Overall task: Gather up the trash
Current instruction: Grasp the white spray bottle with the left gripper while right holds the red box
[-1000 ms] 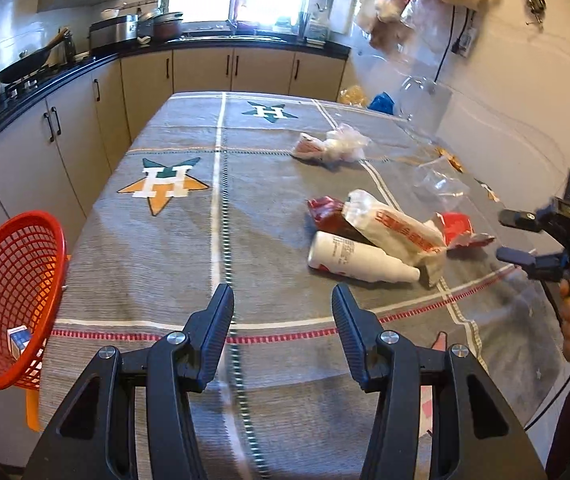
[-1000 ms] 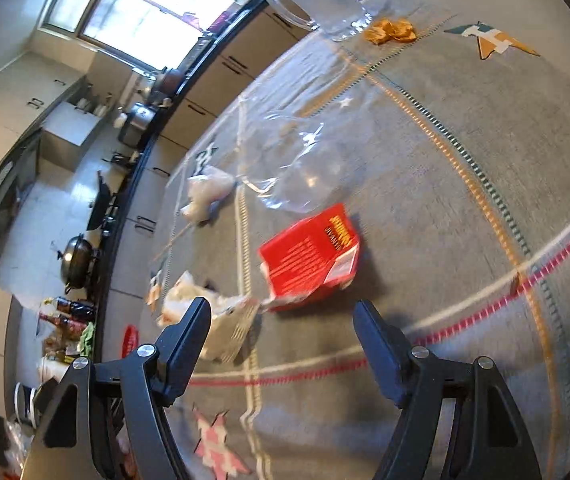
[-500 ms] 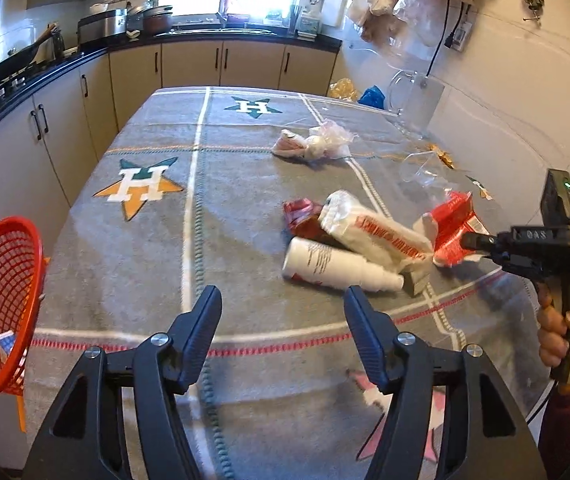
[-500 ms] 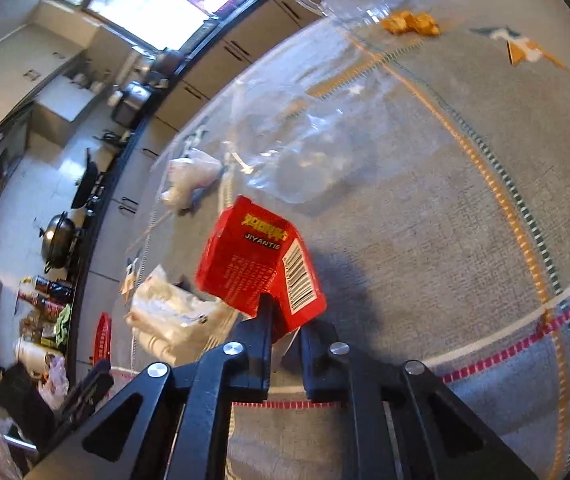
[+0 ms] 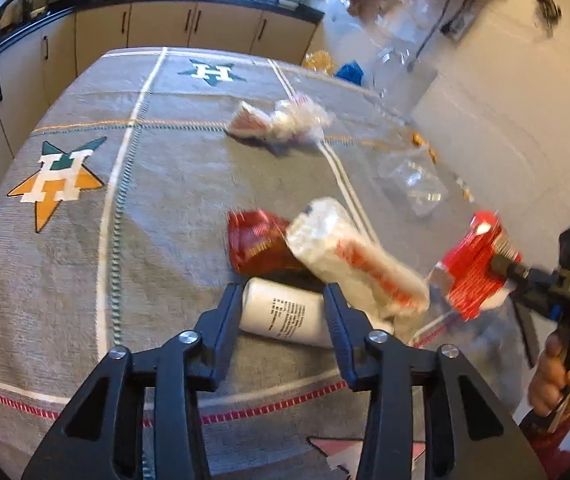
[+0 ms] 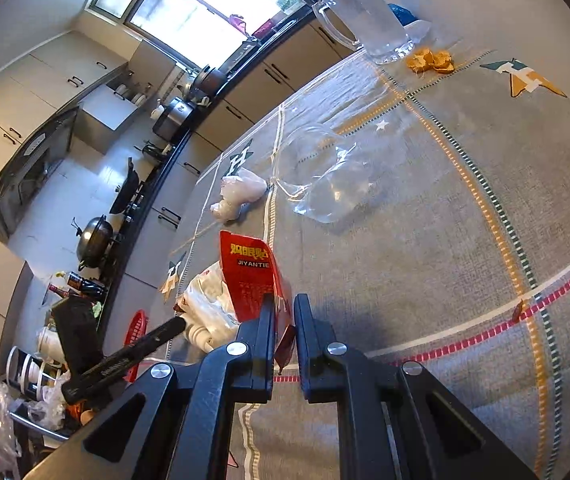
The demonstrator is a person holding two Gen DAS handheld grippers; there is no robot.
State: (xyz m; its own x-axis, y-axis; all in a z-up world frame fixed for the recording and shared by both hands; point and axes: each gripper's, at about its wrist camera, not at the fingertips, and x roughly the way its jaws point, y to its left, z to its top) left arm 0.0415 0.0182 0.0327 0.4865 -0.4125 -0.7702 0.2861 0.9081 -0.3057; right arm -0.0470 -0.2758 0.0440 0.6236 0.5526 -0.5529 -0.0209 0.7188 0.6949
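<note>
Right gripper (image 6: 284, 310): clenched on the lower edge of the red packet (image 6: 251, 276), lifted clear of the table (image 6: 465, 264).
Left gripper (image 5: 283, 306): jaws just closing, astride the white bottle (image 5: 283, 314); whether the pads press yet cannot be told.
Bottle: lying flat, a white wrapper (image 5: 355, 258) overlapping at 1 o'clock, a red bag (image 5: 257, 242) at 11 o'clock.
Step in hand: picking up, one item per gripper.
Next move: firm the left grip, lift, carry both to the red basket (image 6: 135, 330).
Remaining trash: clear bag (image 6: 327, 182), white wad (image 6: 239, 194).
</note>
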